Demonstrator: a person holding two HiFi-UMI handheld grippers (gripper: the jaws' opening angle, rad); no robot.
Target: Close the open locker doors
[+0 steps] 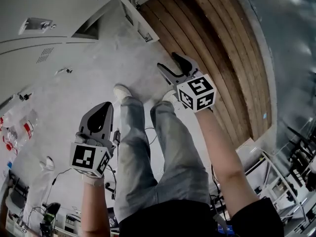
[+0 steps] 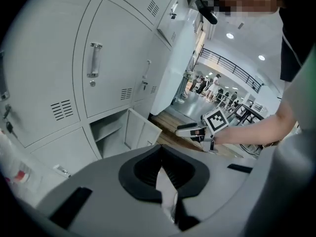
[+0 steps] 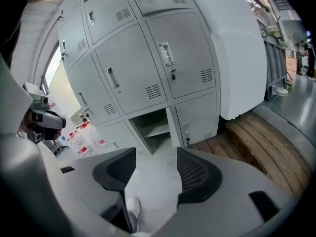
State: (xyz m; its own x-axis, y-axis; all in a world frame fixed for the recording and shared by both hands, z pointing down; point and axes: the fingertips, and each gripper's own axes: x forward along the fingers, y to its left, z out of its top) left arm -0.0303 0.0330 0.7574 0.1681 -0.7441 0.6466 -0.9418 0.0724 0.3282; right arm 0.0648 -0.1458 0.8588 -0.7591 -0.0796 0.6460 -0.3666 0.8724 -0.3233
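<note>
Only one door stands open that I can see: the open locker door (image 2: 140,132) in the bottom row of the locker bank (image 3: 128,83). It is swung out roughly square to the bank's front, hinged on the right of its bare compartment (image 3: 150,125), which holds a single shelf. Every other door in the bank looks closed.

The person stands out on the floor in front of the bank, well apart from it, and neither tool touches anything. The left gripper (image 2: 162,157) has its jaws together with nothing between them. The right gripper (image 3: 155,154) points toward the foot of the bank with its jaws spread wide, and only floor shows through the gap.

The door looks like thin painted sheet metal, so I'd expect it to be light, stiff and free on its hinges. The smooth paint would probably slip under a pinch. Pushing is likely the better way to move it, with a jaw laid flat on the outer face near the free edge, by the latch and farthest from the hinge. A panel this light may bounce back off the frame, so it probably needs pressing until it seats.
</note>
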